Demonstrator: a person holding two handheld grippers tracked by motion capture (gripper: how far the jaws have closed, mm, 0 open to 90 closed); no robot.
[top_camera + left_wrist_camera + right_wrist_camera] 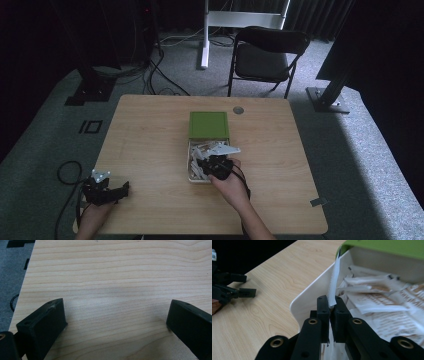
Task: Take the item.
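we've got the right gripper [332, 306] clamped on a thin white packet [334, 277], its long axis standing straight up from the jaws, right at the near wall of the white box [308, 301] with the green lid [209, 124]. our left gripper [116, 320] is well apart at the table [150, 145] corner, jaws spread, holding nothing.

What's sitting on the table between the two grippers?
Nothing: in the high view, bare wooden table stretches from the open left gripper to the white box, where the right gripper pinches a paper packet.
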